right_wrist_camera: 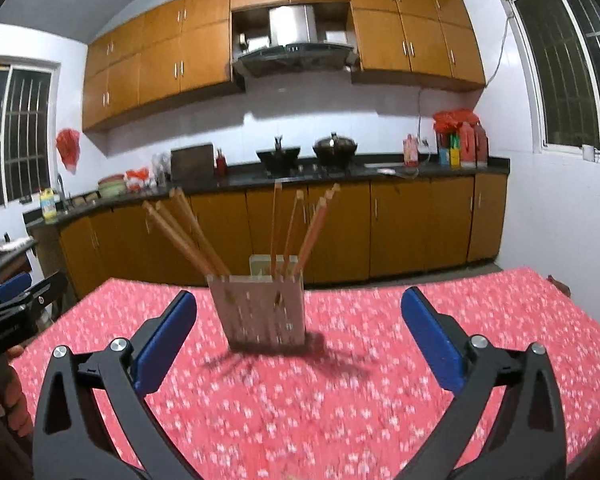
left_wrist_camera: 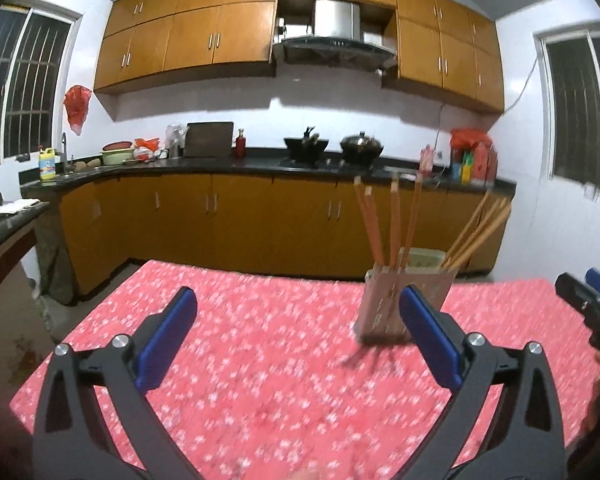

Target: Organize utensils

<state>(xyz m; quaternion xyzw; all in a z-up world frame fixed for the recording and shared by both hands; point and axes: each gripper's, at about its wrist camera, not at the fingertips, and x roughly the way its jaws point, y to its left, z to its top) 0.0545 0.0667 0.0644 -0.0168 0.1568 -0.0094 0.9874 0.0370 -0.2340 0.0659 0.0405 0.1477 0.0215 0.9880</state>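
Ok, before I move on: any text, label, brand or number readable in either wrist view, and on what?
None readable.
Yellow bottle by the sink: label blurred.
Red bottles on the counter: labels too small.
Left gripper body: faint marking, illegible.
Chopstick holder: only perforations, no text.

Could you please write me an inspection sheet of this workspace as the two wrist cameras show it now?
Surface: table under a red flowered cloth, slightly blurred.
Job's things: chopsticks stand upright and fanned out in a pale holder on the cloth; none lie loose.
Clutter: nothing seen on the table.
Grippers: left gripper and right gripper both open, holding nothing, short of the holder.
Cables: a wire runs along the far wall by the window.
Surroundings: kitchen with wooden cabinets, range hood, two woks on the stove, bottles on the counter.
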